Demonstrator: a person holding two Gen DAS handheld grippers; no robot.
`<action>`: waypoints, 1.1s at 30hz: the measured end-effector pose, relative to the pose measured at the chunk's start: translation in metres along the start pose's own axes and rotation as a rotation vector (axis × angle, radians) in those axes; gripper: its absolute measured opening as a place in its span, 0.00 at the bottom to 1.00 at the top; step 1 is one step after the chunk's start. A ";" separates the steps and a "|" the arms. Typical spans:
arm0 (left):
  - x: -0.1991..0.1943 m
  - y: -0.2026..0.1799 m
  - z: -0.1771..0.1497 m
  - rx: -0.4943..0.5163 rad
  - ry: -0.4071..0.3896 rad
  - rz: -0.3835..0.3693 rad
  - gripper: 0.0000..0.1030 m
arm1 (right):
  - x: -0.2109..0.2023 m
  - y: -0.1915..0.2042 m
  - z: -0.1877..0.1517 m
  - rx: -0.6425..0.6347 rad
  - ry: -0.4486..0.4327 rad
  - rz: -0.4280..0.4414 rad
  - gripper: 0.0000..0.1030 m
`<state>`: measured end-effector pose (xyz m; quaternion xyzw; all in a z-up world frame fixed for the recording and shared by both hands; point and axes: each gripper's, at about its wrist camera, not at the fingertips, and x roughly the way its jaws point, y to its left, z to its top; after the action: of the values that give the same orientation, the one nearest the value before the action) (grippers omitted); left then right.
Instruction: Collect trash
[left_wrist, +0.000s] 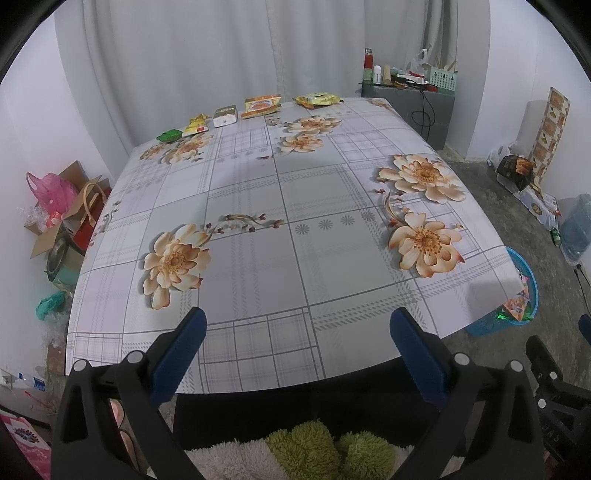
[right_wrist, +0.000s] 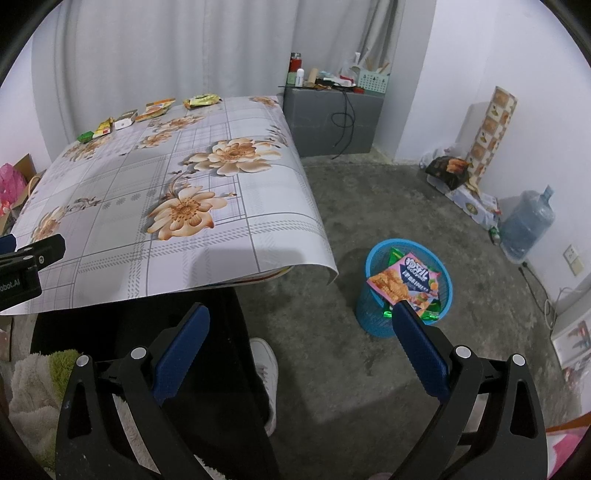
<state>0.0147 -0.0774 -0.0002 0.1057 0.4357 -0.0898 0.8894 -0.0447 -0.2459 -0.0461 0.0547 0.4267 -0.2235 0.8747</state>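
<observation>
Right claw (right_wrist: 297, 314) wide open, empty, above blue bin (right_wrist: 373, 314) of wrappers, left claw (left_wrist: 297, 317) open, empty

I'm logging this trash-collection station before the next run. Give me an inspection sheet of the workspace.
Surface: table under a floral plaid cloth, mostly bare.
Job's things: five wrappers in a row along the far edge, from the green packet to the yellow bag; blue bin on the floor, already holding a pink snack bag.
Clutter: cardboard box and pink bag on the floor.
Grippers: left gripper and right gripper both open, empty.
Cables: black cord hanging down the grey cabinet.
Surroundings: curtain, water jug.
</observation>
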 end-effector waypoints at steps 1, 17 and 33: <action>0.000 -0.001 0.000 0.000 0.001 0.000 0.95 | 0.000 0.000 0.000 0.000 0.000 0.000 0.92; 0.000 0.000 0.000 0.002 0.002 0.000 0.95 | 0.000 0.000 0.000 0.000 0.000 0.000 0.92; 0.000 -0.001 -0.001 0.002 0.002 0.002 0.95 | -0.002 -0.001 -0.002 0.000 -0.001 0.000 0.92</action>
<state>0.0136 -0.0781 -0.0009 0.1068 0.4362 -0.0893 0.8890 -0.0473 -0.2458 -0.0459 0.0546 0.4262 -0.2235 0.8749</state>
